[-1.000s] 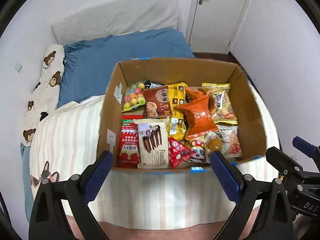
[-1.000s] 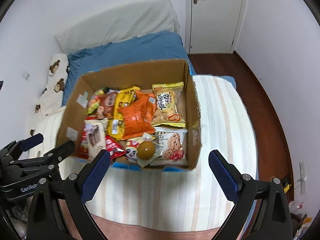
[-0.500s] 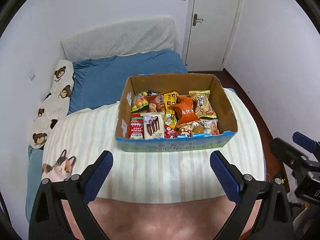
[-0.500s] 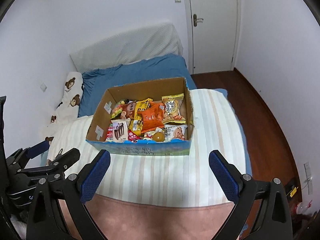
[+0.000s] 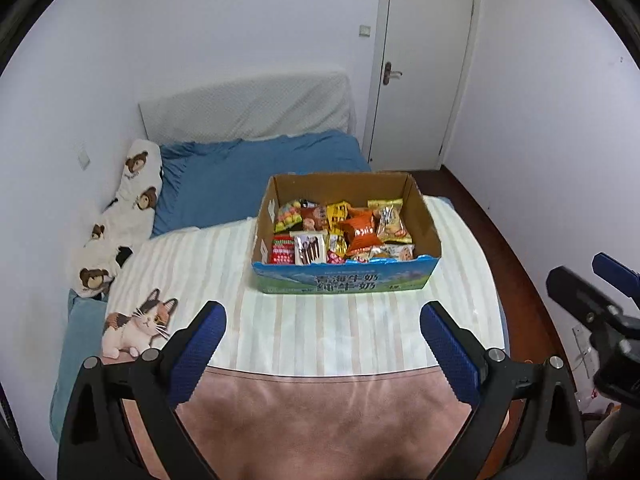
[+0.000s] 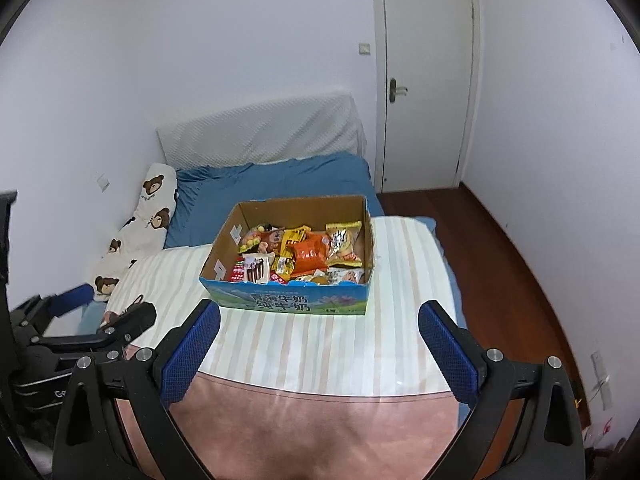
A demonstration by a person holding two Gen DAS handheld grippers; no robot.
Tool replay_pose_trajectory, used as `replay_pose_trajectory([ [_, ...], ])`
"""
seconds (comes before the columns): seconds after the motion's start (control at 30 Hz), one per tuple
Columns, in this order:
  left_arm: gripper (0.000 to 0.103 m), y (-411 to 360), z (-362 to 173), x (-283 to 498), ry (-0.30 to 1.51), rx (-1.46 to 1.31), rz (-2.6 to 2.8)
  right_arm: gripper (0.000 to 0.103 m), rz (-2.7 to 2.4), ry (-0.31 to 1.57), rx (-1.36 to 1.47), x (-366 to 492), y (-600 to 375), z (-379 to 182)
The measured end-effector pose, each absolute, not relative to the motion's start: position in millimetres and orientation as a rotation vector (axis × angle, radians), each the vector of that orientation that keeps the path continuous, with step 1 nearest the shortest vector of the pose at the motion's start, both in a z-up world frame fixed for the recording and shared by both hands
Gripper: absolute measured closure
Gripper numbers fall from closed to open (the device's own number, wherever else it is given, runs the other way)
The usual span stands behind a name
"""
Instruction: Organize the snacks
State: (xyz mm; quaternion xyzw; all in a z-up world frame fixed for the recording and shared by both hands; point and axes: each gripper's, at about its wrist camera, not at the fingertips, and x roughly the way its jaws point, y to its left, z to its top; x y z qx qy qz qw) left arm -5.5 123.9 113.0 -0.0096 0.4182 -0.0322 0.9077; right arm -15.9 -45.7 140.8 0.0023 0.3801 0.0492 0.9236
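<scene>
Landmark: cardboard snack box [image 5: 346, 236], open-topped, blue printed front, sitting on the striped bed cover [image 5: 200, 264].

Left gripper [image 5: 322, 350]: fingers spread wide, nothing between the blue pads. Hangs on the near side of the box, well apart from it. Right gripper [image 6: 318, 348]: same state, wide apart and empty, also near side of the box, beside the left one.

Snacks: all appear to be inside the box, none seen on the cover around it. Orange packet [image 5: 361, 233] lies on top, centre-right. White chocolate-stick pack [image 5: 309, 247] sits at the near wall, red pack [image 5: 282, 249] just left of it. Yellow packets [image 5: 337, 216] behind. Candy-ball bag [image 5: 289, 216] at the far-left corner.

Judgement: step in hand is the approach and first pick.
- Come in from above the box's open top, not across its near wall.
- Take the top-lying orange packet first. It is likely puffy and slippery, so pinch a sealed edge.
- Steady the box wall with the other gripper. The bedding is soft and the box may shift.
</scene>
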Motion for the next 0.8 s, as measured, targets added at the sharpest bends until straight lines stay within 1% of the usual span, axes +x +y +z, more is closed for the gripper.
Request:
replay_pose_trajectory([
  [0.2,0.003,123.7,130.4,-20.2,0.811,-0.007,-0.062,0.002,0.111,0.749,-0.023,-36.2,-41.5,155.9],
  [0.47,0.003,125.7,137.0,-27.9,0.790,-0.011,-0.057,0.001,0.108,0.724,-0.030,-46.6,-42.4,166.9],
  [0.8,0.003,126.2,124.3,-13.1,0.818,-0.016,-0.041,0.001,0.069,0.738,-0.025,-31.9,-46.4,156.3],
])
